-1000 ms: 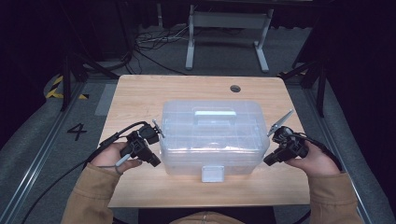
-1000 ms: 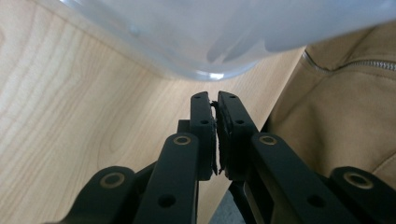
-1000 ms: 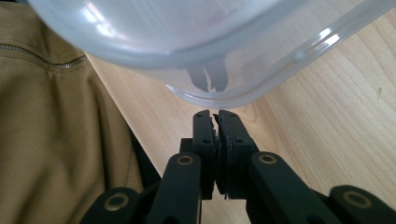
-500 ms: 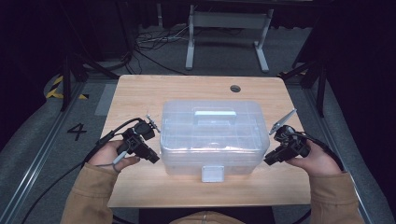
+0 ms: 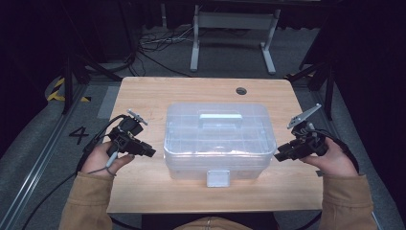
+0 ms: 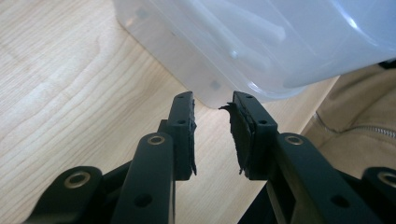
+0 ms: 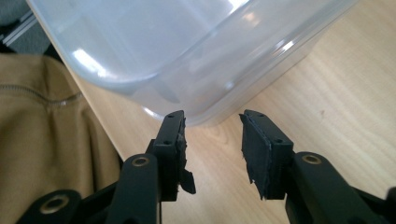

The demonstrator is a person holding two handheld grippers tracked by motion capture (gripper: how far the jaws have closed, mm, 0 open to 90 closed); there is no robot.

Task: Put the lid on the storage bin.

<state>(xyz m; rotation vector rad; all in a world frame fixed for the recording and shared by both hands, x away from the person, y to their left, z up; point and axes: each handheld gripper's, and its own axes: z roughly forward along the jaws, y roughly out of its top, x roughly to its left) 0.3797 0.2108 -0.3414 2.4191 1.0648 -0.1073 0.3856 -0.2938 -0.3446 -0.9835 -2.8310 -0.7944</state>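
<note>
A clear plastic box (image 5: 220,134) with a lid, a top handle and a white front latch (image 5: 218,178) stands in the middle of the wooden table (image 5: 191,91). My left gripper (image 5: 150,152) is just off the box's left side, held in a hand. In the left gripper view its jaws (image 6: 212,105) have just been opening and stand apart over bare table, with the box's lower corner (image 6: 261,42) just beyond the tips. My right gripper (image 5: 279,156) is just off the box's right side. Its jaws (image 7: 211,119) have also been opening, with nothing between them and the box (image 7: 177,51) ahead.
A round cable hole (image 5: 241,90) is in the table's far side. Behind the table a metal stand (image 5: 233,28) and loose cables (image 5: 153,45) are on the floor. The person's tan sleeves (image 5: 91,201) reach in over the near edge.
Both grippers have drawn outward, away from the sides of the box, the left one farther. The box has stayed in place.
</note>
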